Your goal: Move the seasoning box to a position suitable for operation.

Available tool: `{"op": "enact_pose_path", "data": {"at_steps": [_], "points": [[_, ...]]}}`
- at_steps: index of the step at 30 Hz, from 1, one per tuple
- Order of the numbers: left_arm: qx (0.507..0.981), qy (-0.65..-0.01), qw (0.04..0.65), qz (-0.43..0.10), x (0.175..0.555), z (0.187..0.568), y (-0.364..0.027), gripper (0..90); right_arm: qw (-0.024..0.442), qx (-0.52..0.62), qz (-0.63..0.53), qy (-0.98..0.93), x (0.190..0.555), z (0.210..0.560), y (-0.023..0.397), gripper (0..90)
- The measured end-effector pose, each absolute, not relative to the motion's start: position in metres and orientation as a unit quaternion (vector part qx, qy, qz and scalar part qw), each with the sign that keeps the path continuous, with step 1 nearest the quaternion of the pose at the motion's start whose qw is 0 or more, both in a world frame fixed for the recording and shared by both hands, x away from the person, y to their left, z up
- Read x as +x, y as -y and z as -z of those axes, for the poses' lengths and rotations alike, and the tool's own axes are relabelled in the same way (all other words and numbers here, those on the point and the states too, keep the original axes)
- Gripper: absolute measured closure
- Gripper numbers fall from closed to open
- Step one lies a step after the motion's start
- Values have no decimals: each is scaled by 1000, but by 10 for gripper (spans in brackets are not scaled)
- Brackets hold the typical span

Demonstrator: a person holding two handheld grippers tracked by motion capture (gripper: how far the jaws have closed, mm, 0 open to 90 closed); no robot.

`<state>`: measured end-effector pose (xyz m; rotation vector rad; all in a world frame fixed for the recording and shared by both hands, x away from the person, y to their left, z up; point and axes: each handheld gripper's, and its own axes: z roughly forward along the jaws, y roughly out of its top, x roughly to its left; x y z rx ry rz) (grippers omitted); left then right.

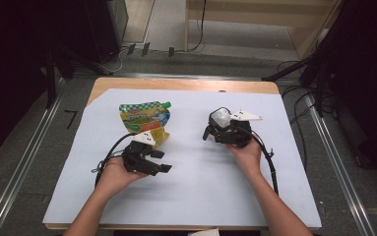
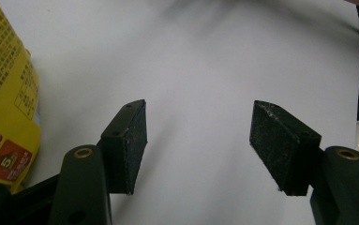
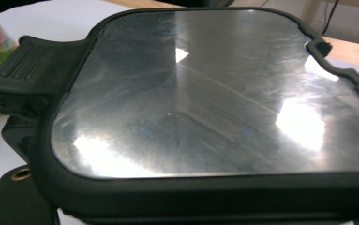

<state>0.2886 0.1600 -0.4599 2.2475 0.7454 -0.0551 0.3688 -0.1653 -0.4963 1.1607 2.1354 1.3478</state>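
**A lab-style recording station, not a home**

This looks like a lab or test room. A small wooden table (image 1: 186,84) stands alone, covered by a plain white sheet (image 1: 196,162). Metal rails (image 1: 23,157) run along the floor at nine and three o'clock. Loose cables (image 1: 294,98) lie on the grey carpet toward two o'clock, and dark stands and equipment (image 1: 102,24) crowd eleven o'clock. Pale wooden furniture (image 1: 255,14) stands at one o'clock.
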Motion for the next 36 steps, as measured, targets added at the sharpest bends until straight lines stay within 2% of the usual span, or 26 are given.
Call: {"op": "enact_pose_path", "data": {"at_steps": [25,33,36], "points": [[879,-289,377,26,297,459,-154,383,123,329,-478,-805,321,502,116,159],[879,-288,380,26,296,459,-154,384,121,313,-467,-818,315,507,106,158],[878,-287,381,26,296,459,-154,384,135,301,-462,-824,313,508,104,158]]}}
